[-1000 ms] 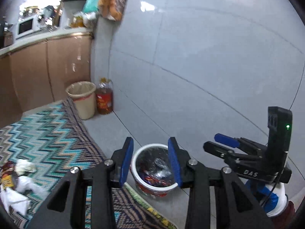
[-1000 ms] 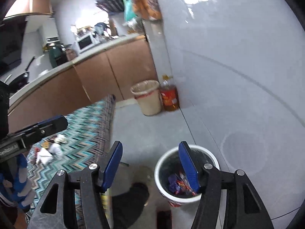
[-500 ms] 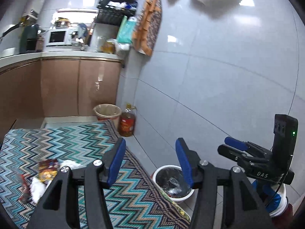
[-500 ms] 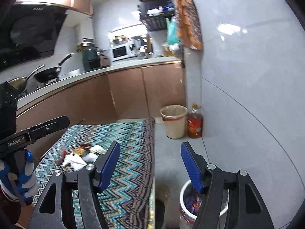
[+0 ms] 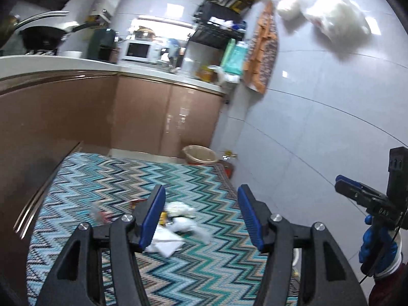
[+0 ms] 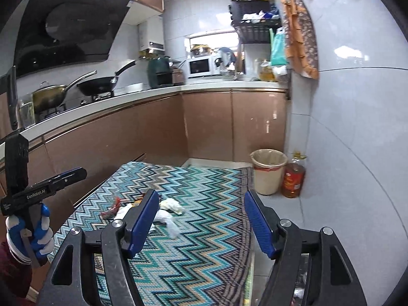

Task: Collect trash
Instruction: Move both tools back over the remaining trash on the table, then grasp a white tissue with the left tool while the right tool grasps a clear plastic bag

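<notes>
Hovering with jaws spread and empty, left gripper [image 5: 201, 213] and right gripper [image 6: 201, 219], lining up over crumpled trash [image 6: 165, 213] on zigzag rug [image 6: 204, 255].

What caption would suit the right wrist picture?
Open right gripper above a zigzag tablecloth, facing crumpled trash in a kitchen.

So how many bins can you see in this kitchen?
2. A beige lined bin stands by the cabinets next to an oil bottle. A white bin's rim peeks out behind the left hand-held gripper, mostly hidden.
</notes>
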A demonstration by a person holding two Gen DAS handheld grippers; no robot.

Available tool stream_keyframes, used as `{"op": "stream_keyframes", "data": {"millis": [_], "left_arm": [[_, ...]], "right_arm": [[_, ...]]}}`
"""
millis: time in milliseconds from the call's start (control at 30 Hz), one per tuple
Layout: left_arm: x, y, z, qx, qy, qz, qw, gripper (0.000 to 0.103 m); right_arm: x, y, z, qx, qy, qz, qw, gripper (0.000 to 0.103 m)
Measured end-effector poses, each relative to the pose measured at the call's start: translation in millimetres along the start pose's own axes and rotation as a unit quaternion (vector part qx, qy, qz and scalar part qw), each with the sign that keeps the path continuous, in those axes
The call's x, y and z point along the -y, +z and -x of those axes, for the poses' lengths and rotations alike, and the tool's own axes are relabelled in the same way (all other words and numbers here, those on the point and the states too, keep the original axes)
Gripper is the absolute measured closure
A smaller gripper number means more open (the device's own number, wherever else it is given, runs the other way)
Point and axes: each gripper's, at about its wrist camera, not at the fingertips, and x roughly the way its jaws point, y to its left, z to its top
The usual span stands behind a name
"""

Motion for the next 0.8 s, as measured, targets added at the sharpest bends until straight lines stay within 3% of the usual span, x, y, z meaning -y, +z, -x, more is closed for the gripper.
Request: {"op": "stream_keyframes", "data": {"millis": [167, 300, 800], "left_arm": [[-39, -14, 1, -0.005, 0.028, 0.028, 0.9992, 0.046], [-62, -33, -12, -0.033, 0.044, 0.041, 0.9977, 0.046], [-73, -84, -104, -0.15, -0.006, 0.038, 0.988, 0.046]], "right_arm": [[-15, -1, -27, -0.021, 0.021, 0.009, 1.0, 0.036], [-20, -4, -50, -0.042, 0.036, 0.013, 0.998, 0.036], [-37, -32, -162, -0.139, 0.093, 0.012, 0.986, 0.036]]}}
